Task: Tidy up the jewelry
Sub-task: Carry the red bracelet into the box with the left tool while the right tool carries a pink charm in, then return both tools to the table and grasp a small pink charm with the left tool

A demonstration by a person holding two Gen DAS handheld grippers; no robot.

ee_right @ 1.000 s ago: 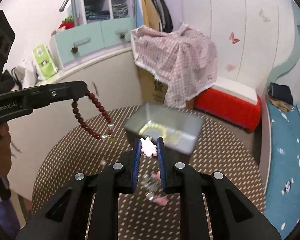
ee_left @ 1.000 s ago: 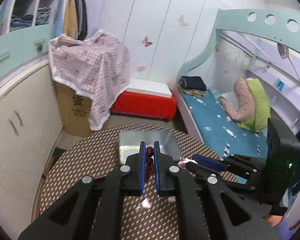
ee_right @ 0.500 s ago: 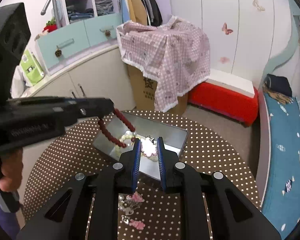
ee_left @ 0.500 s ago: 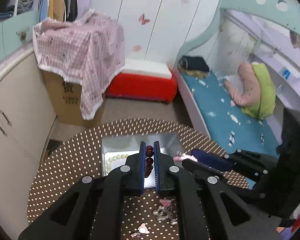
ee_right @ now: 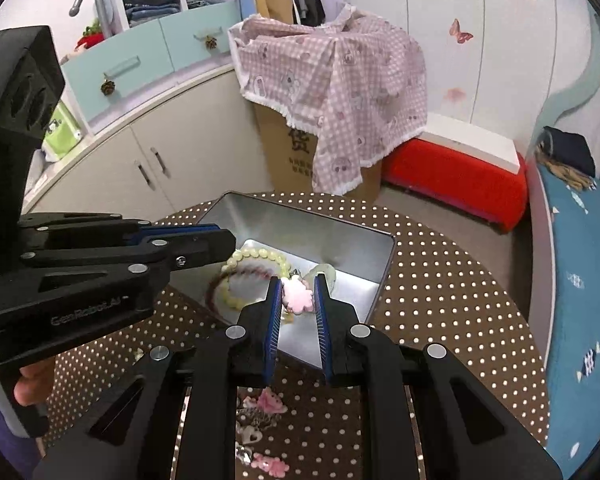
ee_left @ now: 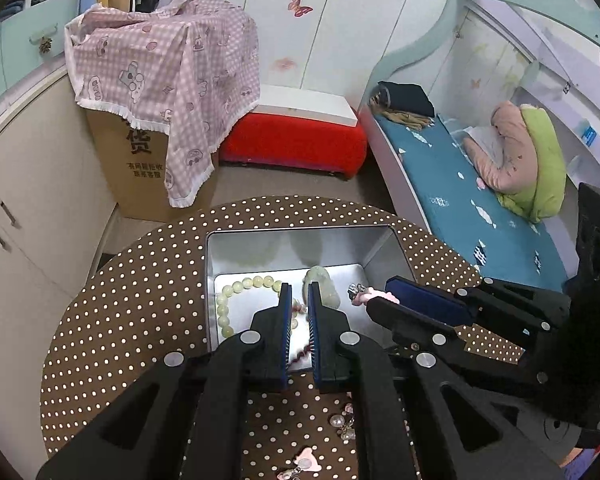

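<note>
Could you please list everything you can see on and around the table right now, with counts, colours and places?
Tin box: one, silver, open, on the table.
Bead bracelet: one, pale yellow-green, in the tin.
Red bead bracelet: one, dark red, blurred, in the tin.
Jade pendant: one, pale green, in the tin.
Pink charm: one, between the right fingers.
Loose trinkets: several, pink and silver, on the table by the tin.
Table: one, round, brown with white dots.
Left gripper: black, open.
Right gripper: black, around the charm.
</note>
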